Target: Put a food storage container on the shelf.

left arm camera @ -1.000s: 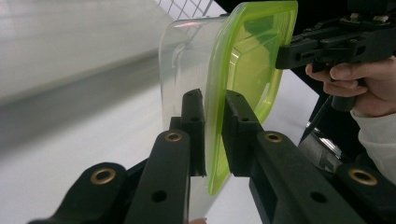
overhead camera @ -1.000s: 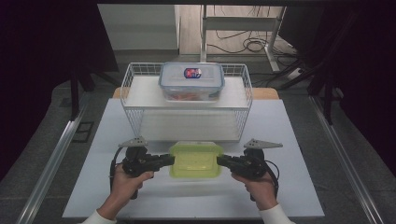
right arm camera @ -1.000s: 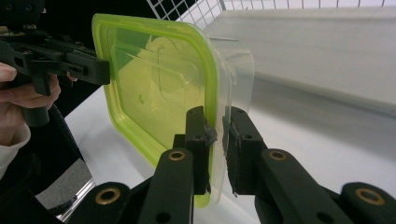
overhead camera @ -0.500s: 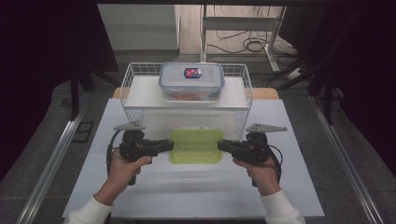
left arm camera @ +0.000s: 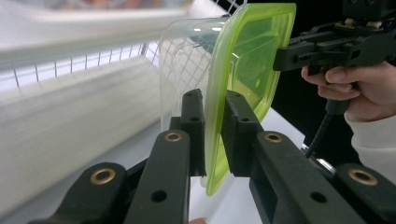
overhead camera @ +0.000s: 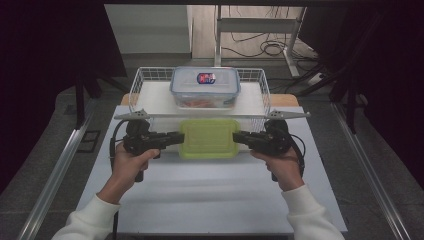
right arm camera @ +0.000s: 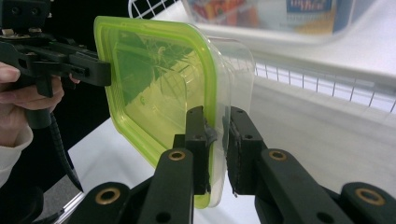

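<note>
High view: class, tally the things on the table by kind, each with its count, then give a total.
Green-lidded containers: 1
Blue-lidded containers: 1
Wire baskets: 1
Hand-held grippers: 2, the left gripper and the right gripper
Total: 5

A clear lidded container sits on a white wire rack.

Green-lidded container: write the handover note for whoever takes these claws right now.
Left claw: shut on the lid rim at the green-lidded container's left end.
Right claw: shut on the rim at its right end.
Container: held level between both, off the white table, just in front of the wire basket. A blue-lidded box already sits in the basket.
Done: gripped and lifted.
Left: probably set it in the basket, then release.
</note>
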Available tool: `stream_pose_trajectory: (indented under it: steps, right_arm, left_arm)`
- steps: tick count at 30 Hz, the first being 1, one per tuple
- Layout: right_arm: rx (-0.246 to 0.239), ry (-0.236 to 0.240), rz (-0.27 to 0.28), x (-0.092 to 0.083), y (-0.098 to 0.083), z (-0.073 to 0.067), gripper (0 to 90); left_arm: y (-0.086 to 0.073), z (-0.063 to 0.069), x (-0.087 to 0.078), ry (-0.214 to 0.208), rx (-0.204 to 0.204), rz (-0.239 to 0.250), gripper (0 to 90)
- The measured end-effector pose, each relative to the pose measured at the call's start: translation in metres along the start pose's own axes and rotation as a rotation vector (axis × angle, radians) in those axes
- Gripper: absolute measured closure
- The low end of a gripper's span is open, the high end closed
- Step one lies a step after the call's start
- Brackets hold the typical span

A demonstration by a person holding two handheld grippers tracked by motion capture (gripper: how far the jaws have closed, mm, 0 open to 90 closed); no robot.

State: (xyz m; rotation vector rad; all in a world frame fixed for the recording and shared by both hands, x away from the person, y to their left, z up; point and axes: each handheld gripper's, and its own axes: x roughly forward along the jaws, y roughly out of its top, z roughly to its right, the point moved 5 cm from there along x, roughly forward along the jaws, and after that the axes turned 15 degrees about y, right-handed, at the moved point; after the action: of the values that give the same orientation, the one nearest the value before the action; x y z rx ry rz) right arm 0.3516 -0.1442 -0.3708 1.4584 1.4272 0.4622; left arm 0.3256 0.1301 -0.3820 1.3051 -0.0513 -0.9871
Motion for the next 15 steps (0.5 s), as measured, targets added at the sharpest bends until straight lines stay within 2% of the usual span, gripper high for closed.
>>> stream_pose_trajectory:
  steps: [13,15]
  right_arm:
    - [-0.031,-0.011,0.028,-0.006,0.052,-0.005,79.4]
    - [-0.031,-0.014,0.028,-0.007,0.060,-0.004,79.4]
  left_arm:
    - [0.057,-0.002,-0.013,0.013,0.036,0.024,80.4]
    - [0.065,-0.005,-0.012,0.009,0.027,0.029,80.5]
